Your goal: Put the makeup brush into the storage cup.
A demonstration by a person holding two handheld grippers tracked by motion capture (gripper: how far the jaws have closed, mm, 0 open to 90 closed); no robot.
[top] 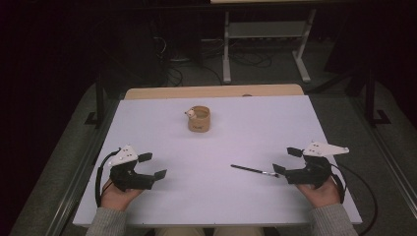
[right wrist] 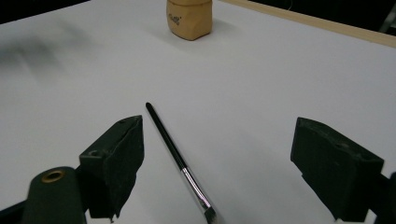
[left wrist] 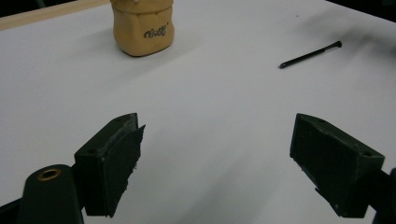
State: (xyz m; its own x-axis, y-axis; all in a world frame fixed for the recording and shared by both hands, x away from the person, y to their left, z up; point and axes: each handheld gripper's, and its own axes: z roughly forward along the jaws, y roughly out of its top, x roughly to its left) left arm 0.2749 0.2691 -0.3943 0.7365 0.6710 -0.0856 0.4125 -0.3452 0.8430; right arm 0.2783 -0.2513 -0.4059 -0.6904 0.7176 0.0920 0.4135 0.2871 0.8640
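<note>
From above, one thin brush (top: 254,171) lies flat on the white table (top: 216,196), its bristle end just in front of the right gripper (top: 286,161), the handle running away from that gripper toward the table's middle. The left gripper (top: 153,165) sits well apart from it, so the right is clearly nearer. One tan cup (top: 199,119) stands farther off, beyond both.

In the left gripper view, the jaws stand wide with nothing between them; the brush (left wrist: 310,54) lies far ahead to the right.

In the right gripper view, the jaws gape equally wide and empty, and the brush (right wrist: 177,158) lies lengthwise between them, untouched.
</note>
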